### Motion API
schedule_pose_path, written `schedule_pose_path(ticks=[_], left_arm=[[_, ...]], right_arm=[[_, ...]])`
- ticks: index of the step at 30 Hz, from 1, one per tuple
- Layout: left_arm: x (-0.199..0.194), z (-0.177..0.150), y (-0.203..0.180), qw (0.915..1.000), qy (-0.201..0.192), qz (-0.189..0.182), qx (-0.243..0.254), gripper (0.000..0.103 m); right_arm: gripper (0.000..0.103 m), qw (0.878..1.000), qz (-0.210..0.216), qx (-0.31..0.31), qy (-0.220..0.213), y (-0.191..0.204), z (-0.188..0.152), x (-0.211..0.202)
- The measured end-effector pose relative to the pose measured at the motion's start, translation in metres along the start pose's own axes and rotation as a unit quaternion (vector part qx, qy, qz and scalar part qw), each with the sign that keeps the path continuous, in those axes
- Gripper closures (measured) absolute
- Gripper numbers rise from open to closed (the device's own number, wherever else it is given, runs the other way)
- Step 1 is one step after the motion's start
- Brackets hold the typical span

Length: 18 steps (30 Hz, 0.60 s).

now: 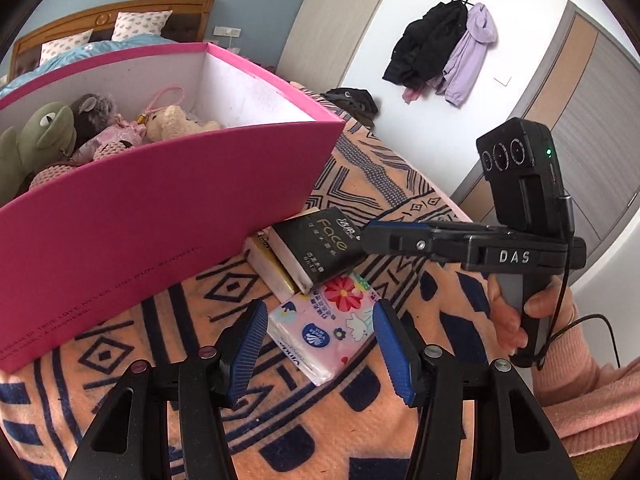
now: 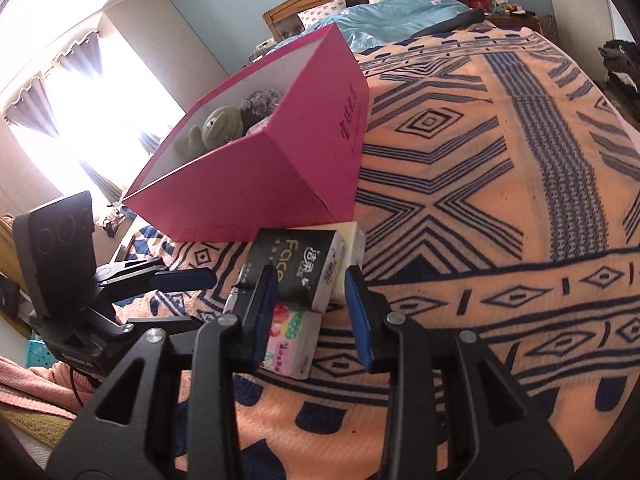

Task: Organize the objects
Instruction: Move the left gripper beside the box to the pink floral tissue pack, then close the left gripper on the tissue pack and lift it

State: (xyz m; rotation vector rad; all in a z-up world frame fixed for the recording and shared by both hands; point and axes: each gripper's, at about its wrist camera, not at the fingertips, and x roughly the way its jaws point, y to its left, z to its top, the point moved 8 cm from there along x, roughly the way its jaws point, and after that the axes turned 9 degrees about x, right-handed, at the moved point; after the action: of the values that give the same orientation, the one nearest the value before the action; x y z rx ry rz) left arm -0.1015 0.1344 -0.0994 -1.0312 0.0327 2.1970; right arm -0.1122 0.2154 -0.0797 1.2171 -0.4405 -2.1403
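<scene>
Patterned blanket (image 1: 360, 420) covers the bed. Pink box (image 1: 160, 208) sits on it at ten o'clock in the left wrist view, with stuffed toys (image 1: 44, 136) inside. Three tissue packs lie just beside the box's near wall: cream pack (image 1: 266, 268), black pack (image 1: 316, 248) leaning on it, floral pack (image 1: 324, 328) nearest. Left gripper (image 1: 320, 336) is spread, fingers flanking the floral pack without pressing. Right gripper (image 2: 312, 308) is spread around the black pack, contact unclear.

pink box (image 1: 160, 216) walls off packs, blanket (image 2: 500, 208) open
</scene>
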Motion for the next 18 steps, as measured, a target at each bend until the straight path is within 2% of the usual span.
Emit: schedule_pose_path(ticks=[6, 10, 12, 18], left_arm=[[0.007, -0.013, -0.003, 0.9997, 0.023, -0.003, -0.008, 0.048], [0.013, -0.020, -0.003, 0.9990, 0.032, -0.020, -0.024, 0.048], [0.016, -0.022, -0.004, 0.9983, 0.036, -0.032, -0.034, 0.057], [0.011, -0.030, -0.003, 0.9978, 0.038, -0.033, -0.043, 0.061]], right_arm=[[0.066, 1.000, 0.014, 0.009, 0.023, 0.000, -0.019, 0.006], [0.066, 0.999, 0.022, 0.010, 0.042, 0.002, -0.032, 0.013], [0.066, 0.998, 0.031, 0.013, 0.044, 0.003, -0.036, 0.015], [0.067, 0.998, 0.030, 0.007, 0.051, 0.009, -0.041, 0.016]])
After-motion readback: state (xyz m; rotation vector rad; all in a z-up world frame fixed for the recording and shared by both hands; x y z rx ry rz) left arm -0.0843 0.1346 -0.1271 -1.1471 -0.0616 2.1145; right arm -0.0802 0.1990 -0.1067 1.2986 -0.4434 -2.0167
